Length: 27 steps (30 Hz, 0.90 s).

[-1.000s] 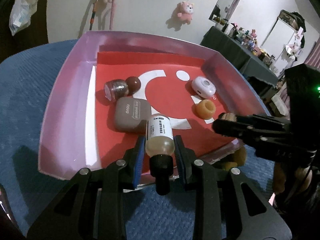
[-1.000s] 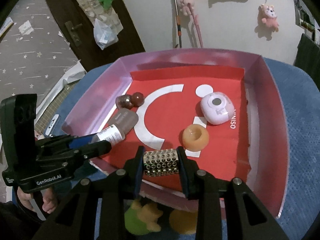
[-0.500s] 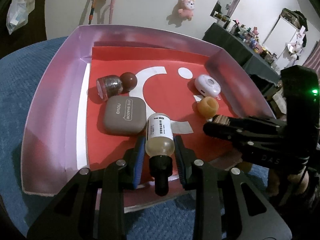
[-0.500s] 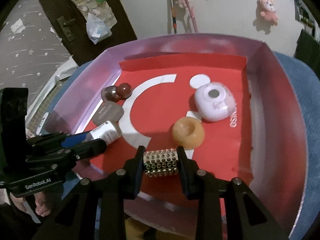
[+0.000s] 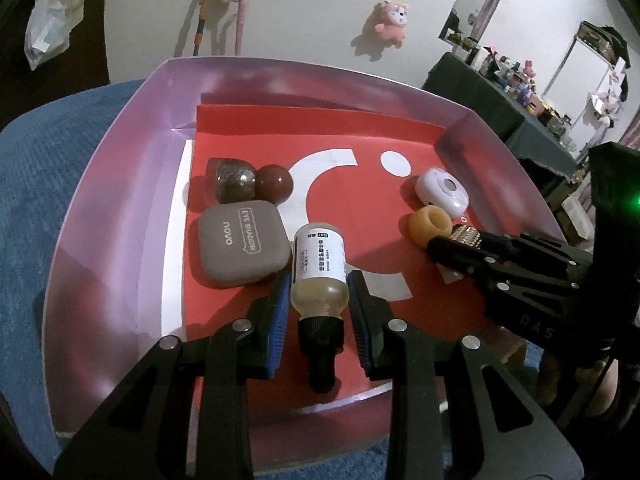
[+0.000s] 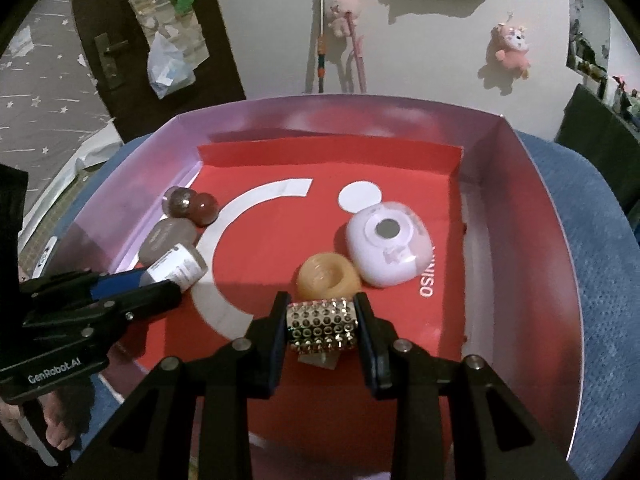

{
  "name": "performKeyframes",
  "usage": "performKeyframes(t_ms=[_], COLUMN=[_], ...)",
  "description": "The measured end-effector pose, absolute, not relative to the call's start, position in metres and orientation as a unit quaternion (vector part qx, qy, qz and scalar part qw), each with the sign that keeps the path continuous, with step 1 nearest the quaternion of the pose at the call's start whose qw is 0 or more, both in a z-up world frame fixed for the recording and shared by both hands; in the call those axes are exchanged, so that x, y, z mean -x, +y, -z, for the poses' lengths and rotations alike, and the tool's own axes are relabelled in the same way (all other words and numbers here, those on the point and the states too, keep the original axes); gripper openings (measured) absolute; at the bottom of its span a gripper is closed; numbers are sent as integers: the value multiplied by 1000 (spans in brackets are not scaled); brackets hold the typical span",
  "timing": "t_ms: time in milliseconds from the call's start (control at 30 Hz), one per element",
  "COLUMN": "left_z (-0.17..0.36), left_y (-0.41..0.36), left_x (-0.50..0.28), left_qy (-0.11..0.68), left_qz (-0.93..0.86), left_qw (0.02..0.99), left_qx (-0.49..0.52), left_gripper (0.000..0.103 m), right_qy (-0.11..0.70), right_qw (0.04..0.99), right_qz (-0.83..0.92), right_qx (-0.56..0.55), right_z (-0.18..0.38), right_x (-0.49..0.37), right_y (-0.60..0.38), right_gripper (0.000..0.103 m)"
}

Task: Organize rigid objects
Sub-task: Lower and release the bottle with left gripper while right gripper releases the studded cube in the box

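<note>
Both views look steeply down and forward along their own fingers, from close above the near edge of the pink box [image 5: 120, 208]. The left wrist view sits near the box's left half, with the left gripper [image 5: 320, 308] at bottom centre and the right gripper [image 5: 460, 240] entering from the right. The right wrist view hangs over the right half, the left gripper [image 6: 160, 284] entering from the left. Both share the box's red floor [image 6: 280, 240], its contents and the far white wall [image 6: 400, 52].

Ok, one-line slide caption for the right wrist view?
Right claw holding a studded cylinder over the red-lined tray, beside an orange ring and white case.
</note>
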<state>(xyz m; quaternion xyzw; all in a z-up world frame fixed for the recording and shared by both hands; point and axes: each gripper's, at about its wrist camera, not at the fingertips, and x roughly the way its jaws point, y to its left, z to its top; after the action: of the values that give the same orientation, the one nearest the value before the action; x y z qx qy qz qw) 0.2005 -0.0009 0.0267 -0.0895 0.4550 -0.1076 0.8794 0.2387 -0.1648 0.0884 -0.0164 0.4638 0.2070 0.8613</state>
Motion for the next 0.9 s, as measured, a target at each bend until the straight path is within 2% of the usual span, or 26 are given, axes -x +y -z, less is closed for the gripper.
performKeyframes(t_ms=[767,900], left_z=[-22,-21], left_y=[0,-3], left_x=[-205,-204], left_qy=[461,459], left_qz=[105,102], left_qw=[877,879], left_qx=[91,81], left_gripper=[28,29], right_qy=[464,464], right_qw=[862,859], right_qz=[-206,-216], right_qx=[11,0], right_z=[-87,-89], right_x=[-242,-240], right_y=[-165,-166], right_gripper=[35,49])
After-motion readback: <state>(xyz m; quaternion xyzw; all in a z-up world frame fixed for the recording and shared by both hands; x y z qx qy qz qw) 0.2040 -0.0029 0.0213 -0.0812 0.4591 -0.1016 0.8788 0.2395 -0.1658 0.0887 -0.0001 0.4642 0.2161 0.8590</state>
